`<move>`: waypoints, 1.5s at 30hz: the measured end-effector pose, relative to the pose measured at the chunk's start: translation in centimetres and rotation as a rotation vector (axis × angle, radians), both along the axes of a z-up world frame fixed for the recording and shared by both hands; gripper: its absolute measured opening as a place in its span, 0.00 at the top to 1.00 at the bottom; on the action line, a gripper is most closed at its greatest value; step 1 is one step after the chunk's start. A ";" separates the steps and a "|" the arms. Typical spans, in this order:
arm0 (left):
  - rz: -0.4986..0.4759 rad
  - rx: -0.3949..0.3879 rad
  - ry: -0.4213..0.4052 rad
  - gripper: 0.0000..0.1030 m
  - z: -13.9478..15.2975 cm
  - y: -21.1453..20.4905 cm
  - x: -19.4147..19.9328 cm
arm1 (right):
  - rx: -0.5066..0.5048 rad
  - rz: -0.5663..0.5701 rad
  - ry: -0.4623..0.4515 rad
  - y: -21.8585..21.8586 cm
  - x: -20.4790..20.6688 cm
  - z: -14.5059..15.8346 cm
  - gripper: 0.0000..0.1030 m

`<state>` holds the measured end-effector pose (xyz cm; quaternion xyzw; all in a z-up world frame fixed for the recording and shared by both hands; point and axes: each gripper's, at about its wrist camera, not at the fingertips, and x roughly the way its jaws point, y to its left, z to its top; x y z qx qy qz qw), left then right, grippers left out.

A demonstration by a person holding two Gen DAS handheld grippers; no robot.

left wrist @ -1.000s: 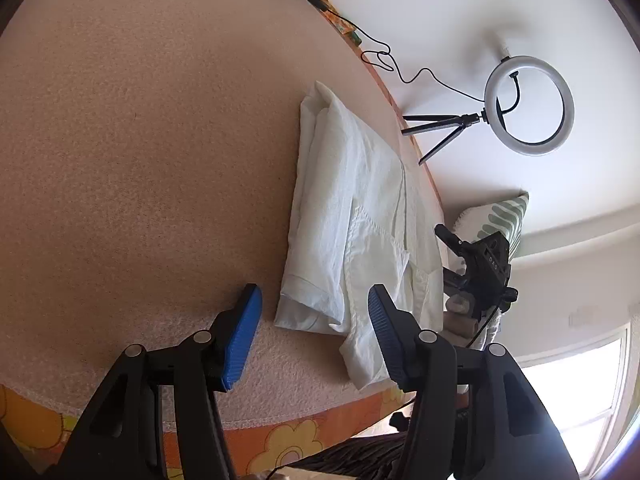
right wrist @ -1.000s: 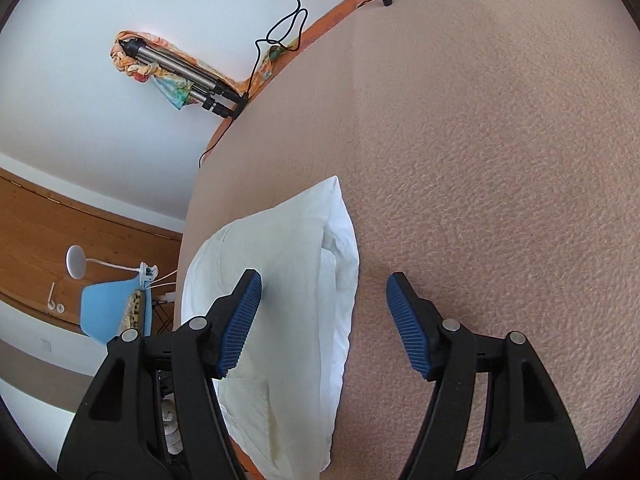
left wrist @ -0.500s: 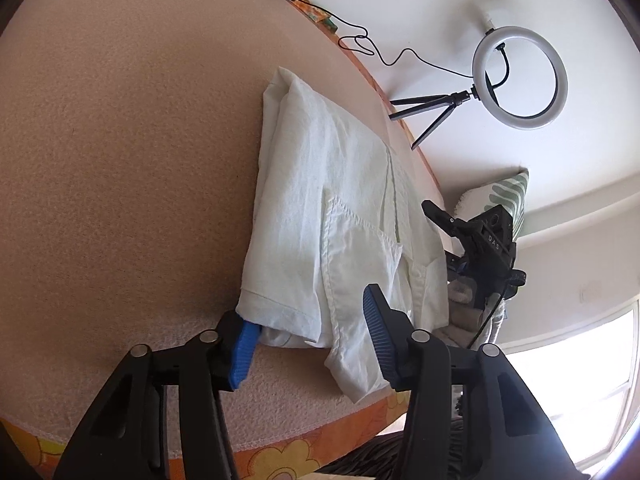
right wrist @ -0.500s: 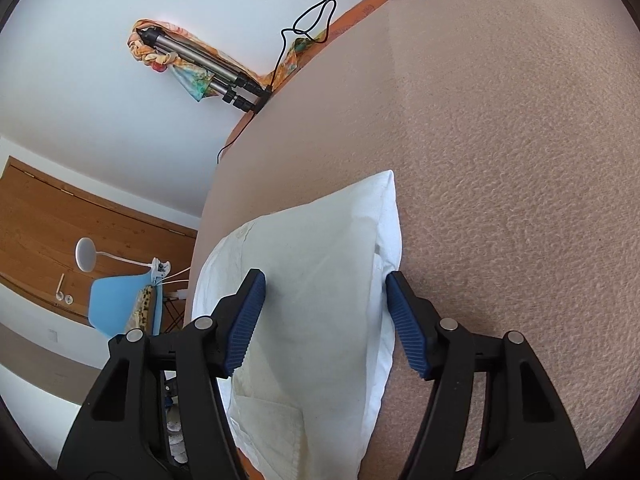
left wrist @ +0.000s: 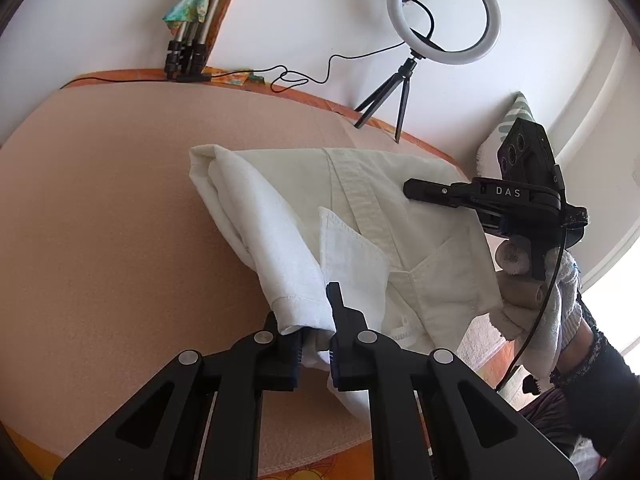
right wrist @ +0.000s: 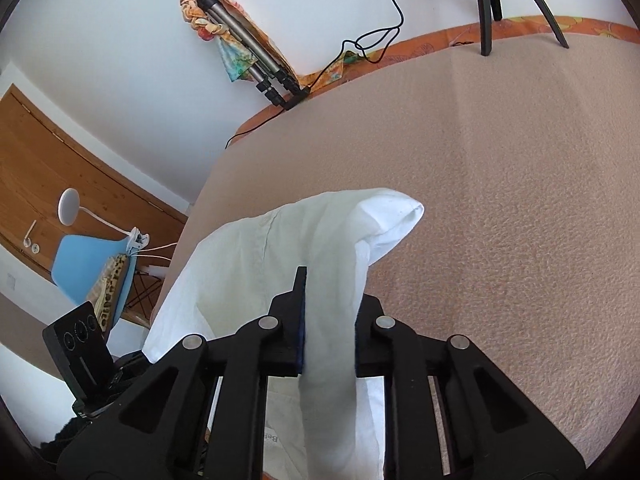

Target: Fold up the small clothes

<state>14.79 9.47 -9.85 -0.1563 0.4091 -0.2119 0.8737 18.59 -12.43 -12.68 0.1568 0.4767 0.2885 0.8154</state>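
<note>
What moved: a second back both sets of fingers stood wide over the flat white shirt [left wrist: 360, 216]; since then both had been closing, each with cloth between them, and the near edge was up off the blanket.
Left gripper [left wrist: 316, 340]: fingers narrow, clamped on a bunched fold of the shirt's left-hand edge, fabric spilling out just ahead of the tips.
Right gripper [right wrist: 328, 344]: fingers narrow too, pinching a thick fold of the same shirt, which draped forward past the tips; in the left view it reached in from the right over the shirt, held by a gloved hand [left wrist: 536, 300].
Where the shirt was: partly raised between the two grips, the rest lying beyond the fingers on the pinkish blanket [left wrist: 100, 220], collar and placket face up.
Surface: looked more like a bed than a bench, honestly.
Step in hand (my guess): lifting the near side to carry it over for a fold.
How to do it well: I'd keep both grips level with each other and move them together, so the fold line stayed straight. Keep the cloth lightly taut between the fingers, not stretched, and lay it down flat before letting go.
Watch out: the ring light [left wrist: 444, 12] stood well beyond the fingers, so no snag risk there.
</note>
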 end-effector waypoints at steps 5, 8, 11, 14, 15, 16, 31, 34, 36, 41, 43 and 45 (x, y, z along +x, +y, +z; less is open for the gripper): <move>-0.029 -0.003 -0.015 0.92 0.5 -0.8 0.2 | -0.027 0.009 -0.073 0.0 -1.1 2.5 0.85; -0.041 -0.015 -0.025 0.92 1.2 -1.5 0.6 | -0.027 -0.004 -0.085 -0.9 -1.3 3.4 0.85; -0.073 -0.007 -0.051 0.92 2.1 -3.0 1.5 | -0.034 -0.027 -0.110 -2.4 -1.6 4.7 0.85; -0.110 -0.016 -0.080 0.92 3.1 -5.2 2.4 | -0.034 -0.065 -0.143 -4.8 -1.5 6.3 0.85; -0.125 -0.020 -0.091 0.92 3.5 -6.0 2.8 | -0.037 -0.078 -0.153 -5.7 -1.4 6.9 0.85; -0.137 -0.023 -0.101 0.92 3.8 -6.9 3.2 | -0.041 -0.092 -0.163 -6.7 -1.4 7.4 0.85; -0.278 -0.073 -0.146 0.92 4.9 -22.5 10.0 | -0.233 -0.275 -0.229 -21.2 2.9 12.2 0.85; -0.293 -0.079 -0.141 0.92 4.4 -25.2 11.3 | -0.249 -0.311 -0.221 -24.0 4.4 11.7 0.85; -0.301 -0.084 -0.134 0.92 3.9 -26.8 12.1 | -0.244 -0.331 -0.210 -25.7 5.5 11.2 0.85; -0.306 -0.081 -0.104 0.92 2.2 -30.0 14.3 | -0.283 -0.352 -0.190 -28.5 8.2 9.4 0.85; -0.308 -0.073 -0.098 0.92 1.5 -31.0 15.0 | -0.302 -0.360 -0.177 -29.5 9.1 8.4 0.85; -0.311 -0.068 -0.099 0.92 0.8 -31.9 15.6 | -0.310 -0.374 -0.165 -30.6 9.8 7.6 0.85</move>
